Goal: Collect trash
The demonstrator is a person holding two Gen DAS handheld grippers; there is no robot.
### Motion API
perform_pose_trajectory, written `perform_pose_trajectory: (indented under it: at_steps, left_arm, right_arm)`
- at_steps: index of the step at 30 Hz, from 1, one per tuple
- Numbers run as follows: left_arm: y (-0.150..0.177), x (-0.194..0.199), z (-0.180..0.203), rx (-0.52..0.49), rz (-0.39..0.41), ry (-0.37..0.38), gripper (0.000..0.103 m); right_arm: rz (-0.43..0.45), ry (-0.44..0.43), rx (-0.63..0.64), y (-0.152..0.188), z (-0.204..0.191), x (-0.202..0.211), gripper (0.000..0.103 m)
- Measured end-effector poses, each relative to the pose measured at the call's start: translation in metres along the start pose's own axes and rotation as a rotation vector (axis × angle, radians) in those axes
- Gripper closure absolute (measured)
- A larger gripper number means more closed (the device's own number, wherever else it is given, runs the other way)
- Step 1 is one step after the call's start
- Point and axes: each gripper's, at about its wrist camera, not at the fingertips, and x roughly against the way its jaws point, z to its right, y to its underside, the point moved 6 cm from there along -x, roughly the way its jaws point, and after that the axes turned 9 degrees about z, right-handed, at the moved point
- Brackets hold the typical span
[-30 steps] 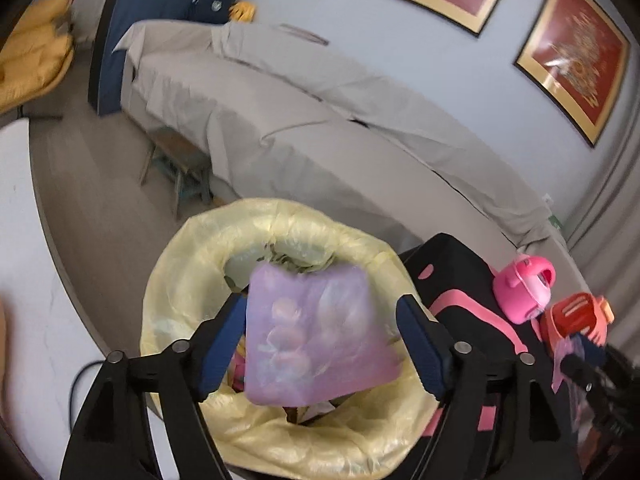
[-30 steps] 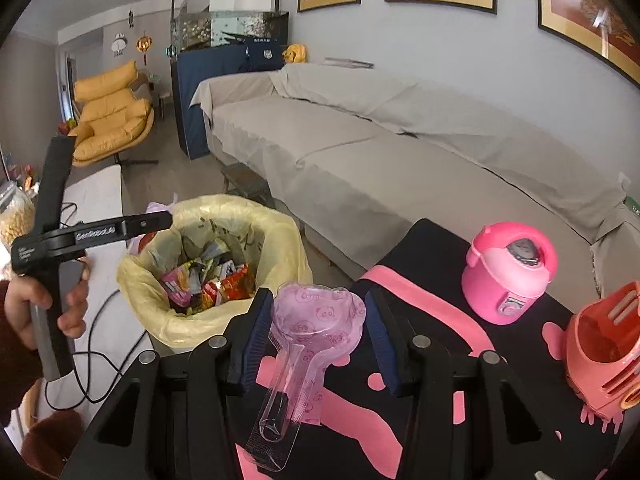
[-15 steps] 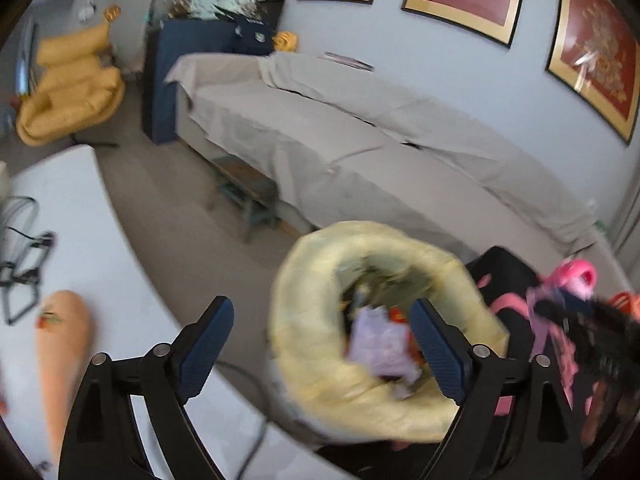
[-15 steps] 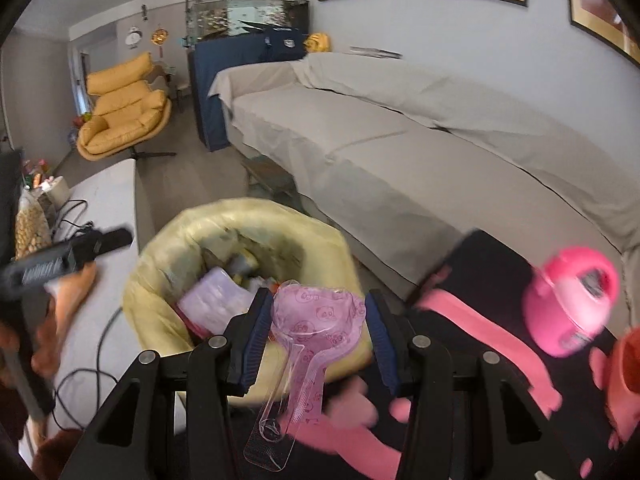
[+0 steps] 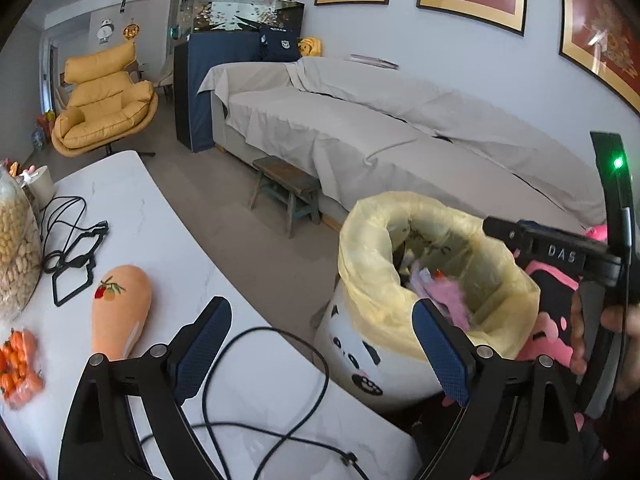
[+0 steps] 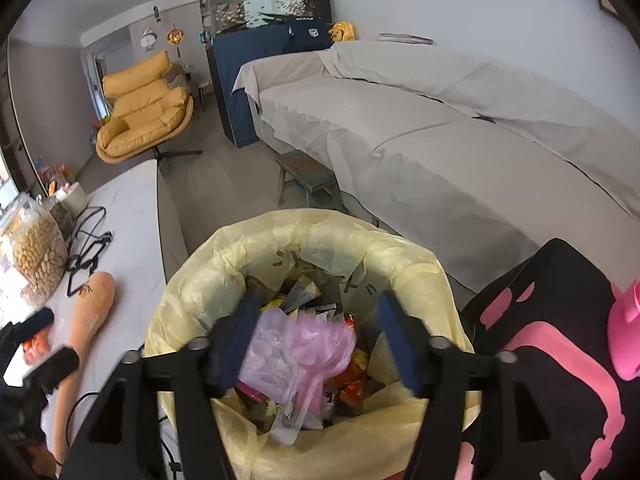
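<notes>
A long sofa (image 5: pixel 400 128) under a grey cover runs along the wall, with a yellow armchair (image 5: pixel 104 100) off to the far left and a small wooden stool (image 5: pixel 286 194) on the floor in front of the sofa. A white marble surface (image 5: pixel 168 248) carries a peach-coloured cushion (image 5: pixel 120 312), a jar of nuts (image 5: pixel 16 252), black cables (image 5: pixel 272 412) and a packet of small orange fruit (image 5: pixel 18 364). Just beside that surface stands a white bin (image 5: pixel 360 356) with a panda face, lined with a yellow bag (image 6: pixel 312 248) whose rim folds over the top. To the right of the bin lies a black and pink mat (image 6: pixel 560 320). The left tool (image 5: pixel 322 354) is over the edge of the surface, beside the bin, its two blue-padded fingers spread wide with nothing between them. The right tool (image 6: pixel 316 340) hangs directly above the mouth of the bin, its fingers also spread wide apart and gripping nothing; its blur makes the exact gap hard to judge. Inside the bag, on top of a heap of wrappers (image 6: pixel 352 384), lie a pale purple plastic bag (image 6: pixel 268 356) and a clear pink plastic scoop (image 6: pixel 320 352), the scoop lying against the purple bag between the right tool's fingers but below them.
</notes>
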Motion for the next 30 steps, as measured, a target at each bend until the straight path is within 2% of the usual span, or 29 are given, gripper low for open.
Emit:
perform_pose_trajectory:
  at_steps: [4,10,12,14,18,20,25,30]
  left_arm:
    - [0.004,0.007,0.011,-0.02,0.0,-0.001,0.011]
    - [0.007,0.034,0.035,-0.092,0.04,-0.012,0.011]
    - [0.008,0.049,0.043,-0.101,0.056,-0.011,0.011]
    - [0.009,0.063,0.049,-0.102,0.063,-0.005,0.011]
    - [0.016,0.097,0.069,-0.137,0.082,0.017,0.009]
    - [0.019,0.113,0.08,-0.152,0.098,0.021,0.009]
    - [0.029,0.16,0.097,-0.178,0.152,0.013,0.006]
    - [0.036,0.202,0.101,-0.184,0.191,0.006,0.003]
  right_arm:
    - [-0.002,0.021,0.016,0.004,0.007,0.015,0.038]
    - [0.009,0.042,-0.043,0.022,0.025,0.067,0.036]
    - [0.022,0.058,-0.054,0.031,0.028,0.092,0.033]
    - [0.051,0.081,-0.064,0.041,0.031,0.12,0.024]
    - [0.087,0.138,-0.05,0.06,0.032,0.167,0.022]
    - [0.105,0.155,-0.049,0.071,0.031,0.192,0.006]
    - [0.186,0.21,-0.039,0.094,0.025,0.254,0.002]
    - [0.214,0.22,-0.018,0.108,0.008,0.29,0.001]
